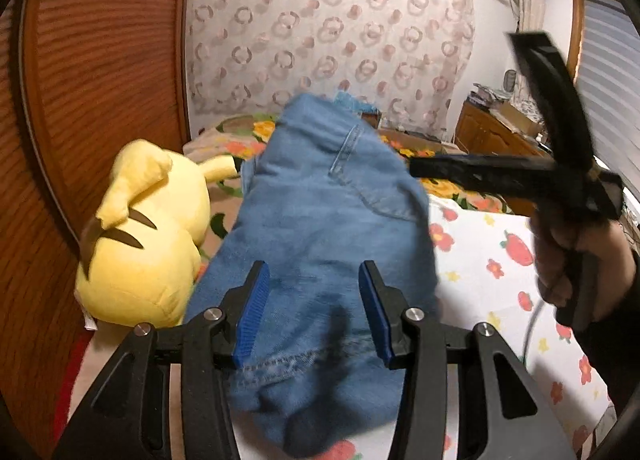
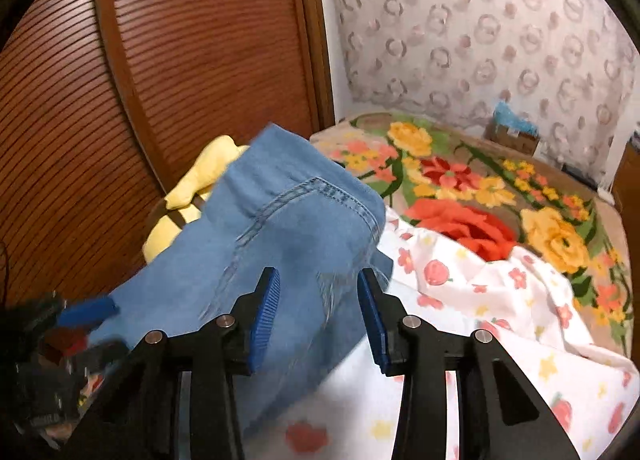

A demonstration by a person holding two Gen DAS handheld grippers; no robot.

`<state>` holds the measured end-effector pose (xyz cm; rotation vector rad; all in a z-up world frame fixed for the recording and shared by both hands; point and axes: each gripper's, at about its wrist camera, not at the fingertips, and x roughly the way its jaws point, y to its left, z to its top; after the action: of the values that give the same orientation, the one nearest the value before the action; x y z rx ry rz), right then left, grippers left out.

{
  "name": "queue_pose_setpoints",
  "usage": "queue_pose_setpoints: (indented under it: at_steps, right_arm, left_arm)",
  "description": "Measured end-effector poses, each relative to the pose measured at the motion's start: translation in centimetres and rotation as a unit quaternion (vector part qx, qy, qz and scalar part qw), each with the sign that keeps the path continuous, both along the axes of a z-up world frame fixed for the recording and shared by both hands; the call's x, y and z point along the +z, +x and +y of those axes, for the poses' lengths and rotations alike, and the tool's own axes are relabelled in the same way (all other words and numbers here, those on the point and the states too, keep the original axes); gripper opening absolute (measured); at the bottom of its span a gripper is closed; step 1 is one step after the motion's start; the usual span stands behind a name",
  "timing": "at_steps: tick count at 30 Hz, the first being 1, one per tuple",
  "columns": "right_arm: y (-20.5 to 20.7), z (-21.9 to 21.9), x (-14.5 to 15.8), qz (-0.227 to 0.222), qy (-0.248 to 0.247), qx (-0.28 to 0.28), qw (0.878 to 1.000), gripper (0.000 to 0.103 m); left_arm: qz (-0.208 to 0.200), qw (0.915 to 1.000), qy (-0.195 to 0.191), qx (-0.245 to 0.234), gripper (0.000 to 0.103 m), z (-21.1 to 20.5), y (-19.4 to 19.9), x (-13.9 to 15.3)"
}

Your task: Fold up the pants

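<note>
Blue jeans (image 1: 320, 200) rise in a blurred mound over the bed, with a back pocket and seams showing. My left gripper (image 1: 314, 268) has a bunched, hemmed end of the jeans between its blue pads and is shut on it. In the right wrist view the jeans (image 2: 280, 244) slope up from the lower left, where one of the left gripper's pads (image 2: 90, 309) shows blurred at the denim's edge. My right gripper (image 2: 316, 276) hovers over the jeans, open, with nothing between its pads. In the left wrist view a hand (image 1: 568, 260) holds it raised at the right, its black fingers (image 1: 480, 174) empty.
A yellow plush toy (image 1: 148, 236) lies to the left of the jeans against a brown slatted wardrobe door (image 1: 100, 80). A white flowered sheet (image 2: 500, 300) covers the near bed, with a bright floral blanket (image 2: 480, 188) beyond. A wooden dresser (image 1: 492, 132) stands at the far right.
</note>
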<state>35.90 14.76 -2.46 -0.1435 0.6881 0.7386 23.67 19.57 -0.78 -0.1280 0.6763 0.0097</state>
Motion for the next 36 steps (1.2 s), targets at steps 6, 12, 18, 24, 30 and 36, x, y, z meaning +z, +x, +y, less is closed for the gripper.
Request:
queue_pose_setpoints:
  at_steps: [6,12,18,24,30,36]
  right_arm:
    - [-8.0,-6.3,1.2,-0.016,0.028,-0.008,0.999,0.042]
    - [-13.3,-10.9,1.3,-0.028,0.041,-0.033,0.998,0.042]
    - [-19.0,-14.7,1.9,-0.041,0.039,-0.057,0.997,0.042]
    - [-23.6,-18.0,2.7,-0.056,0.043,-0.073,0.995,0.042]
    - [-27.3,-20.6,2.6,-0.06,0.055,-0.087,0.993,0.053]
    - [-30.6,-22.7,2.9,-0.067,0.056,-0.123,0.989,0.063]
  left_arm:
    - [-0.02,0.9997,0.015,-0.002,0.048,-2.1,-2.9,2.3]
    - [-0.032,0.9989,0.032,-0.016,0.048,-5.1,-5.5,3.8]
    - [-0.053,0.9973,0.037,-0.035,0.069,-8.0,-8.1,5.2]
    - [-0.067,0.9954,0.04,-0.055,0.088,-10.3,-9.9,6.3]
    - [-0.086,0.9928,0.048,-0.069,0.103,-12.6,-11.7,7.2]
    - [-0.1,0.9905,0.043,-0.084,0.103,-14.9,-13.8,8.2]
